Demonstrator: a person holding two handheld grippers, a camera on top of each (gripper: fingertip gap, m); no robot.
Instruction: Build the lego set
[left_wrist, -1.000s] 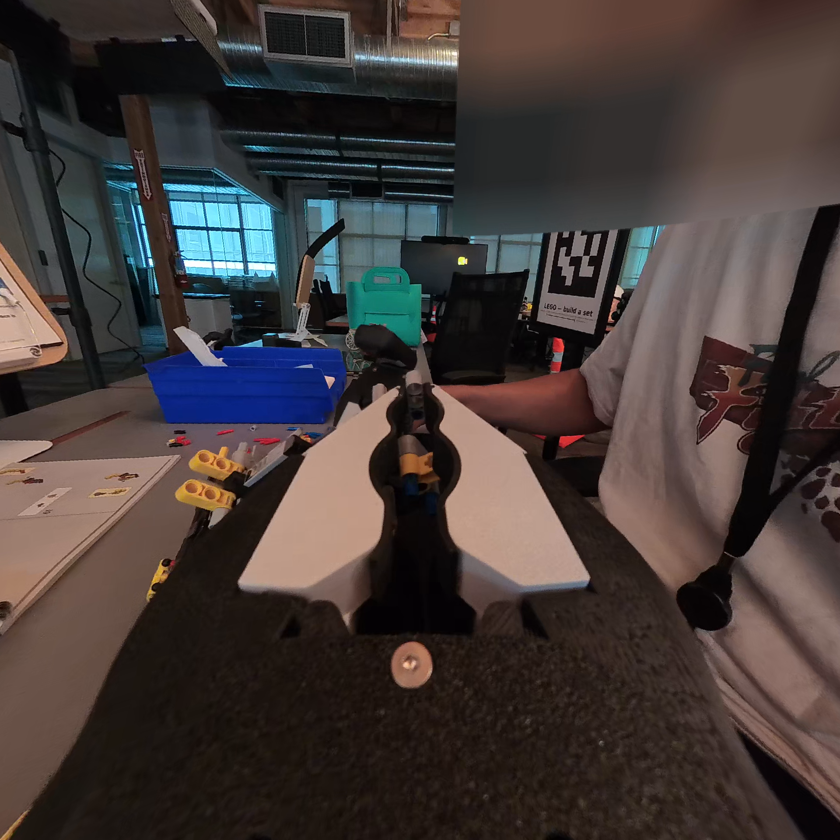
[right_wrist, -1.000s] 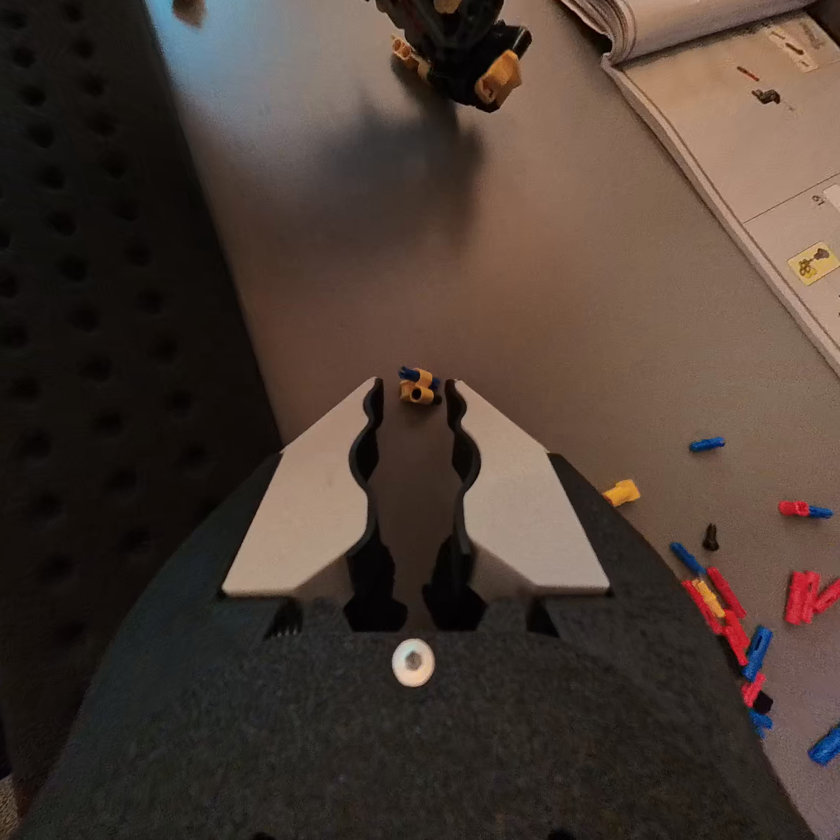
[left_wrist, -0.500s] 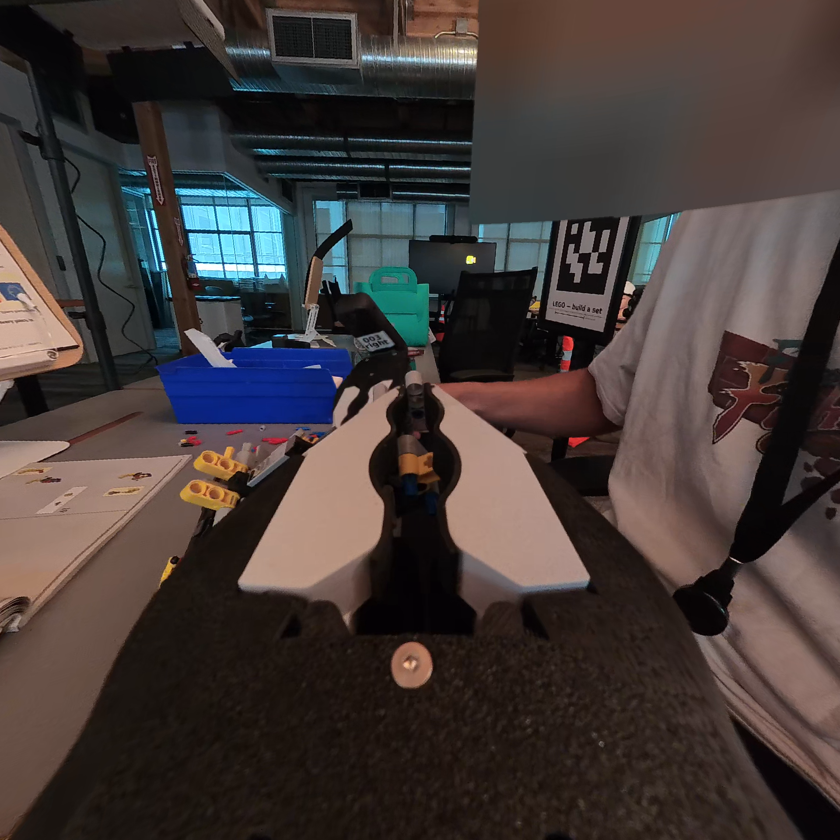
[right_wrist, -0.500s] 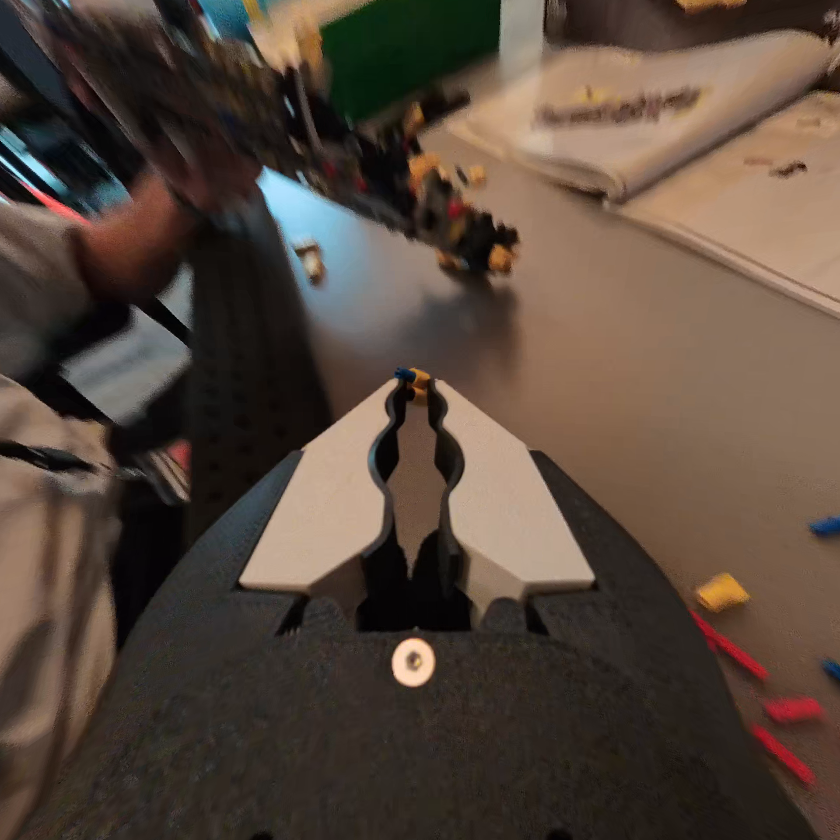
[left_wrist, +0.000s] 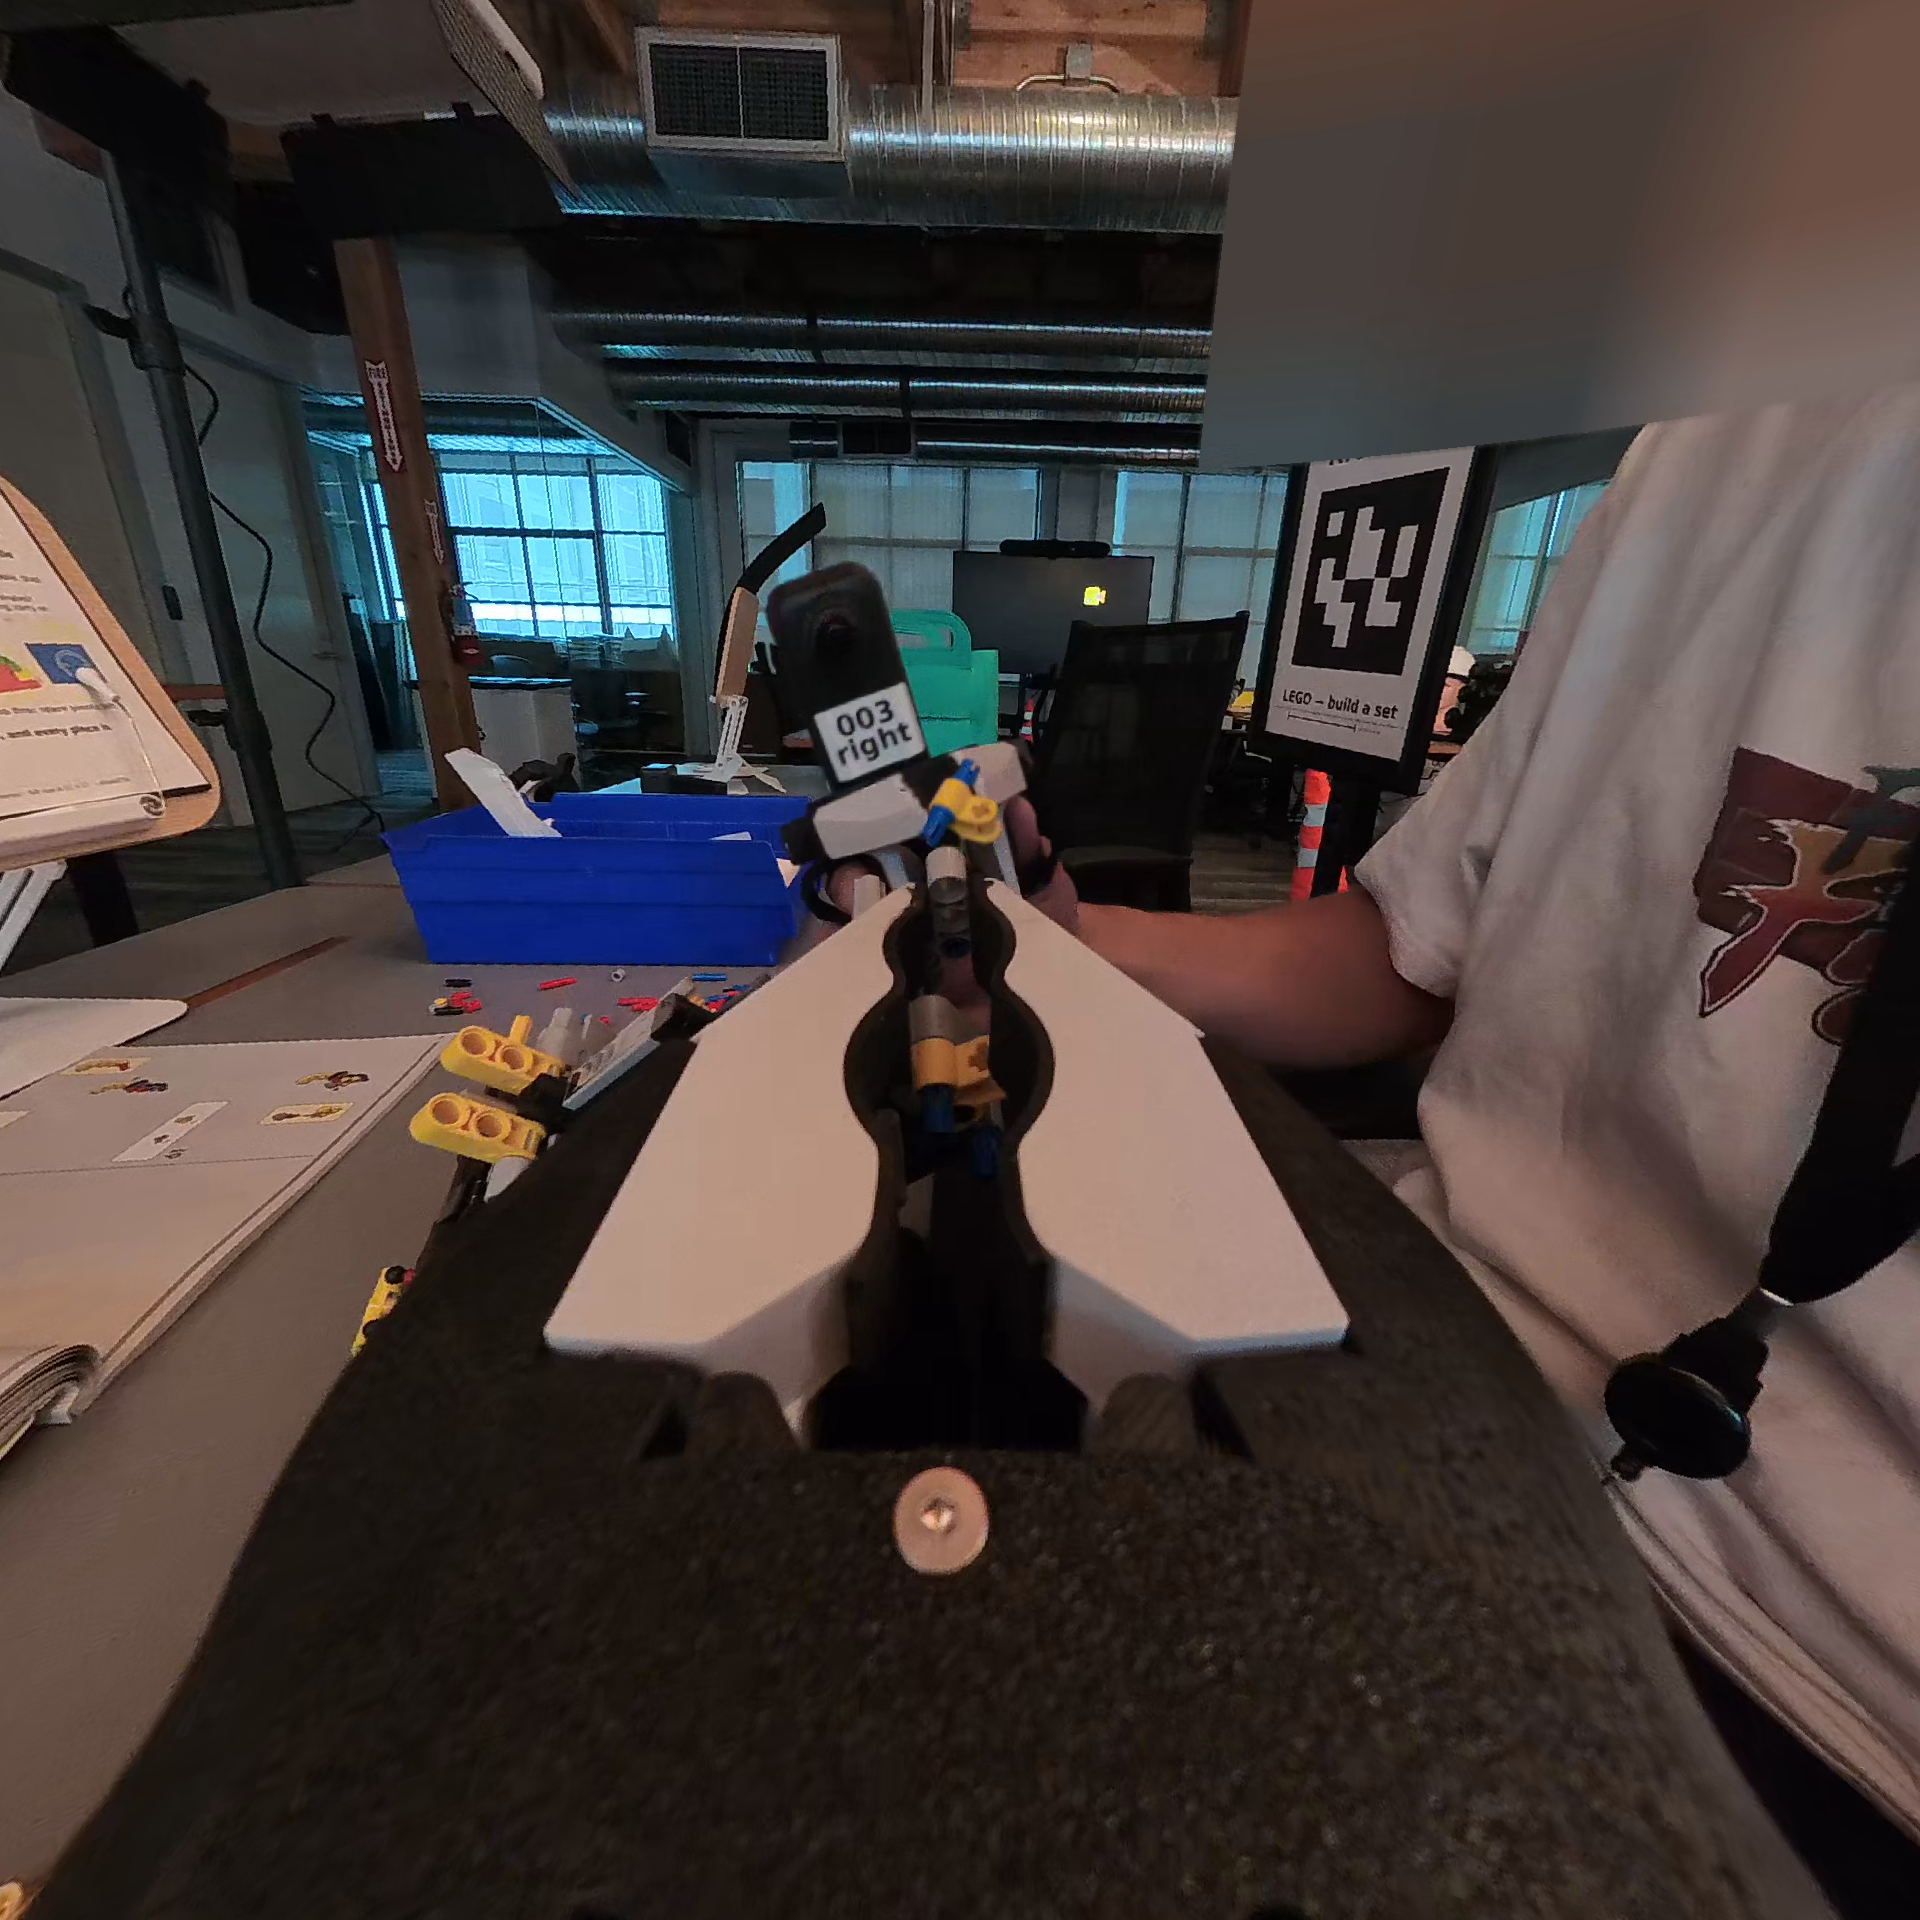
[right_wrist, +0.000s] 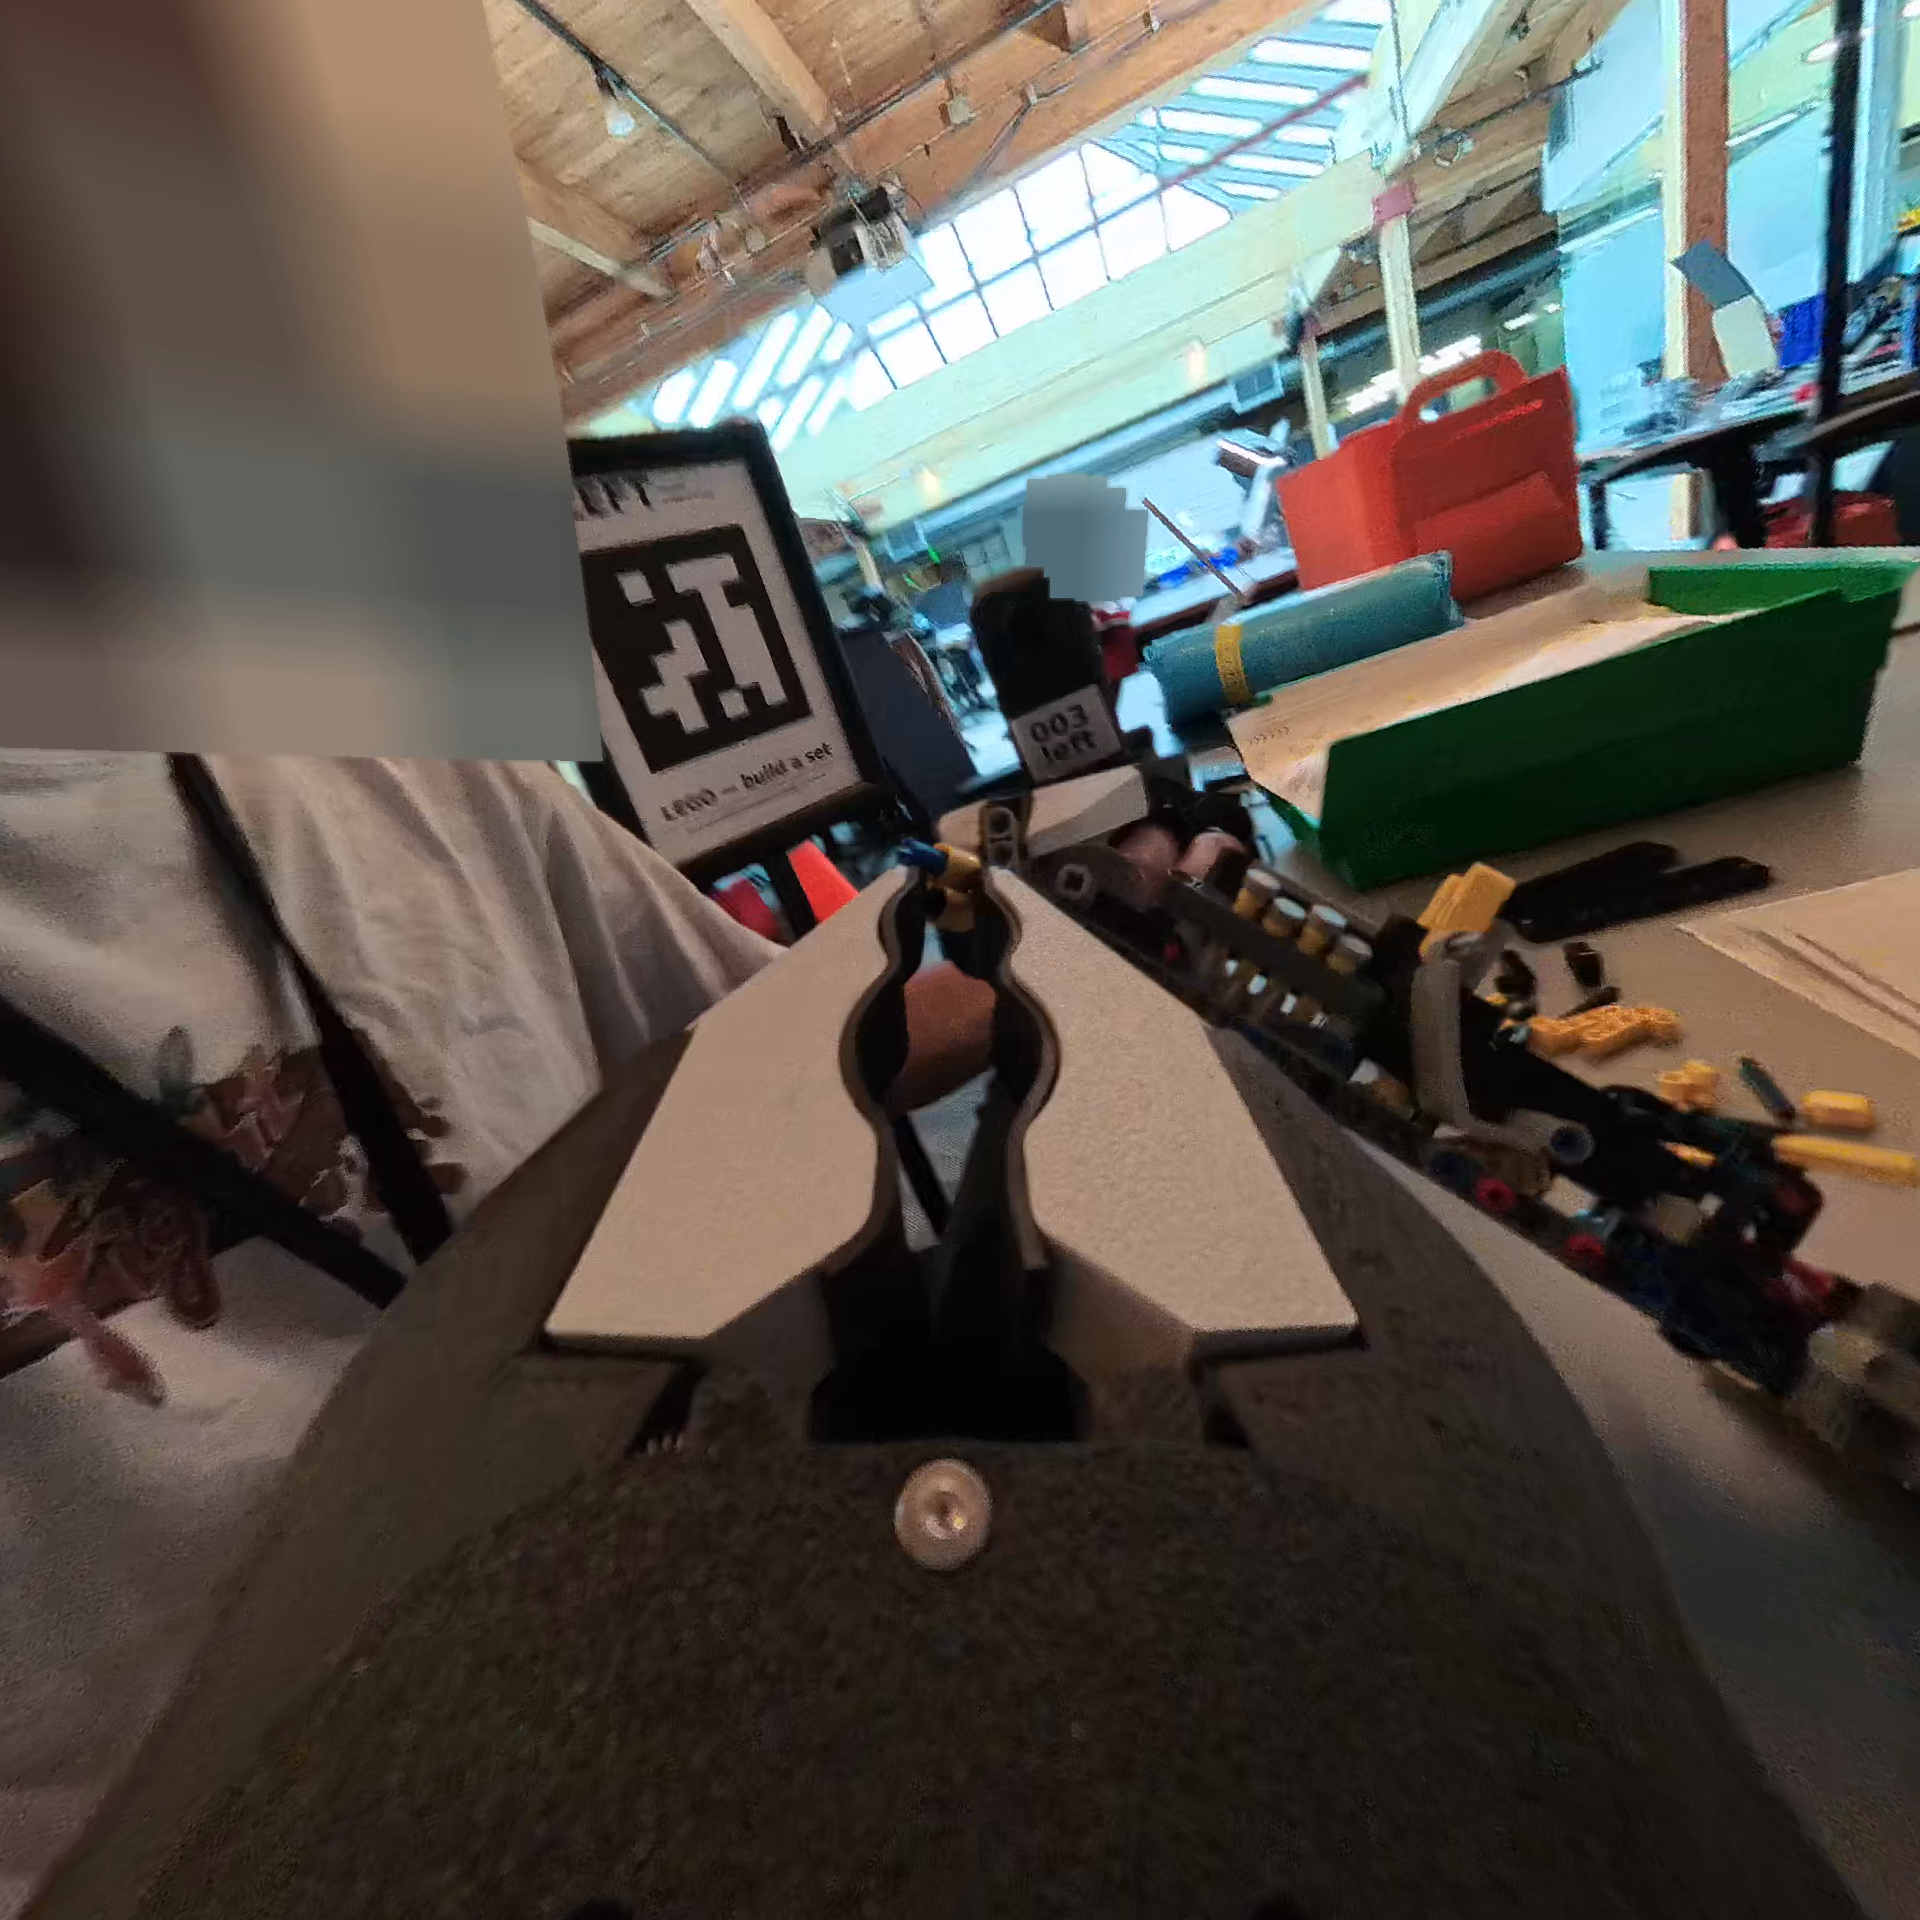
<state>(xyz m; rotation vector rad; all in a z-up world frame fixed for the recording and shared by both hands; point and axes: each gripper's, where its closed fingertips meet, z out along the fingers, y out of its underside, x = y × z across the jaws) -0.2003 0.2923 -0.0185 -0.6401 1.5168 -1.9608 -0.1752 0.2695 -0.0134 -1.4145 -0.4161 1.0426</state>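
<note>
In the left wrist view my left gripper (left_wrist: 948, 896) is shut on the lego model (left_wrist: 943, 1051), a black, grey and yellow build; its yellow beams (left_wrist: 483, 1091) stick out to the left. My right gripper (left_wrist: 925, 821) faces it just beyond the fingertips, holding a small yellow and blue piece (left_wrist: 966, 816) close above the model's end. In the right wrist view my right gripper (right_wrist: 951, 883) is shut on that piece (right_wrist: 954, 868) at its tips. The left gripper (right_wrist: 1055, 805) is just behind it, and the model (right_wrist: 1538, 1081) stretches off to the right above the table.
A blue bin (left_wrist: 592, 883) stands at the back of the grey table, with loose small pieces (left_wrist: 551, 987) before it. An open instruction book (left_wrist: 156, 1174) lies at the left. A green bin (right_wrist: 1610, 717) and loose yellow parts (right_wrist: 1600, 1029) are nearby. The person's white shirt (left_wrist: 1662, 935) is close. There is about 4 cm between the tips of the two grippers.
My right gripper shut on the small yellow and blue piece on the table, lifted it and swung up to face the left gripper. The left gripper kept hold of the model.
</note>
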